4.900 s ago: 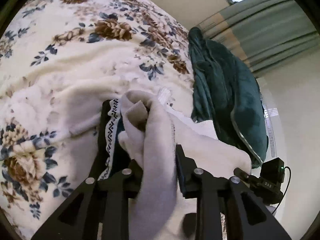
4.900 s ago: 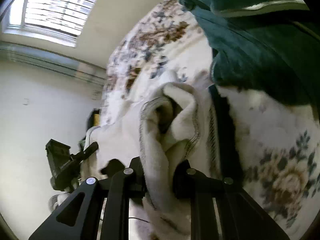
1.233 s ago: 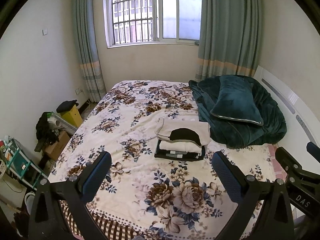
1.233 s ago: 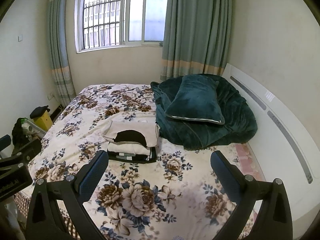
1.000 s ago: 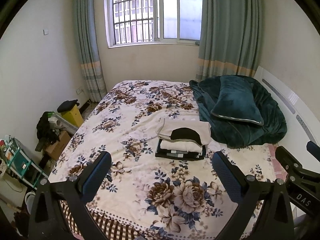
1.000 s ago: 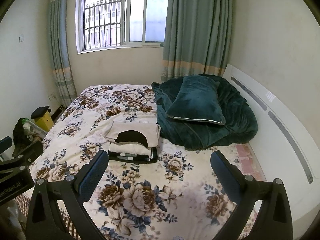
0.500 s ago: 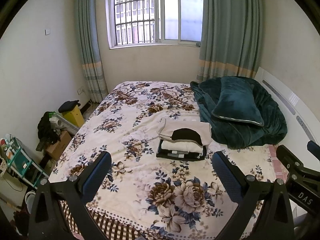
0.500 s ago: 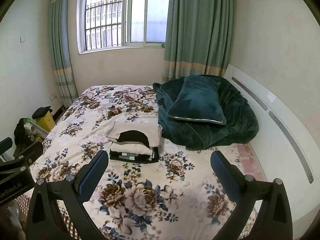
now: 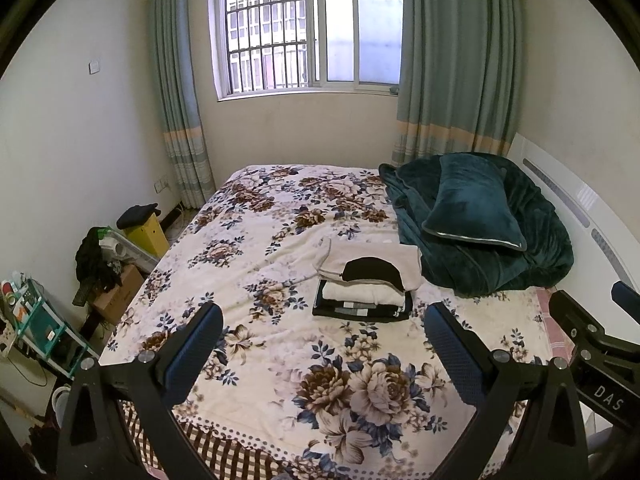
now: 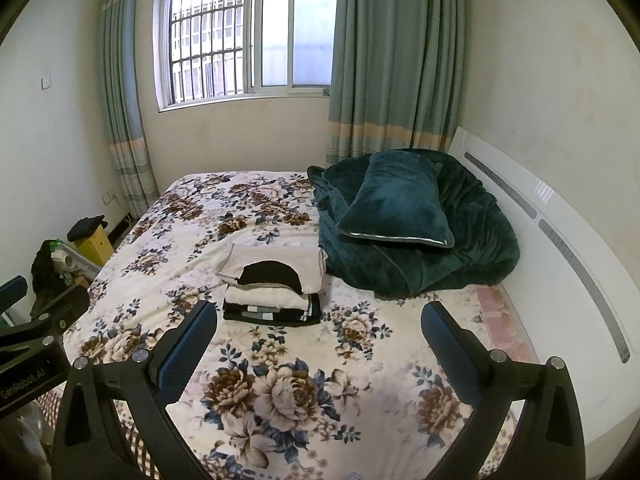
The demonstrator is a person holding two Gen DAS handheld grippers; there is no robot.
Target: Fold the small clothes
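Observation:
A stack of folded clothes [image 9: 366, 286] lies in the middle of the floral bed [image 9: 280, 360]. A beige garment with a black inside collar is on top, a cream one and a dark patterned one below. The stack also shows in the right wrist view [image 10: 274, 284]. My left gripper [image 9: 324, 344] is wide open and empty, held back above the foot of the bed. My right gripper [image 10: 318, 340] is wide open and empty too, well short of the stack. The right gripper's body [image 9: 600, 360] shows at the right edge of the left view.
A dark green blanket with a pillow [image 9: 476, 224] is heaped by the white headboard [image 10: 560, 248], just right of the stack. Boxes, a yellow bin [image 9: 146, 232] and a shelf [image 9: 36, 328] stand on the floor left of the bed. Window and curtains are behind.
Several seconds ago both grippers were shut on the beige garment close over the bed. Now both are open and pulled far back. In the last second the views barely shift.

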